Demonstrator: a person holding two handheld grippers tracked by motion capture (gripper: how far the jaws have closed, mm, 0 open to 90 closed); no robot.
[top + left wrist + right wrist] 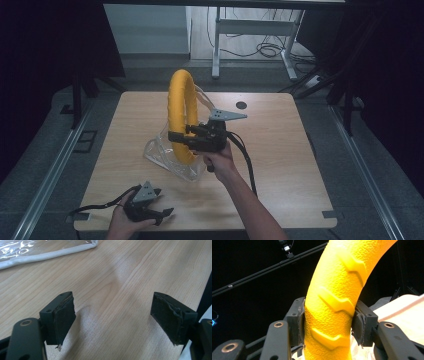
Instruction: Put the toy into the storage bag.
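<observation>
Currently the yellow ring [182,116] is held upright above the clear plastic bag [165,155] mid-table, clamped in the right gripper [175,136]; tread ridges are seen in its view. Left gripper [167,213] is parked near edge, spread wide, nothing held.

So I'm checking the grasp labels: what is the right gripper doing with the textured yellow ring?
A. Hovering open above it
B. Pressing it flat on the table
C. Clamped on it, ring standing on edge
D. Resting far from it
C: the right gripper has a jaw pressed against each side of the textured yellow ring, which stands upright over the clear plastic bag.
</observation>
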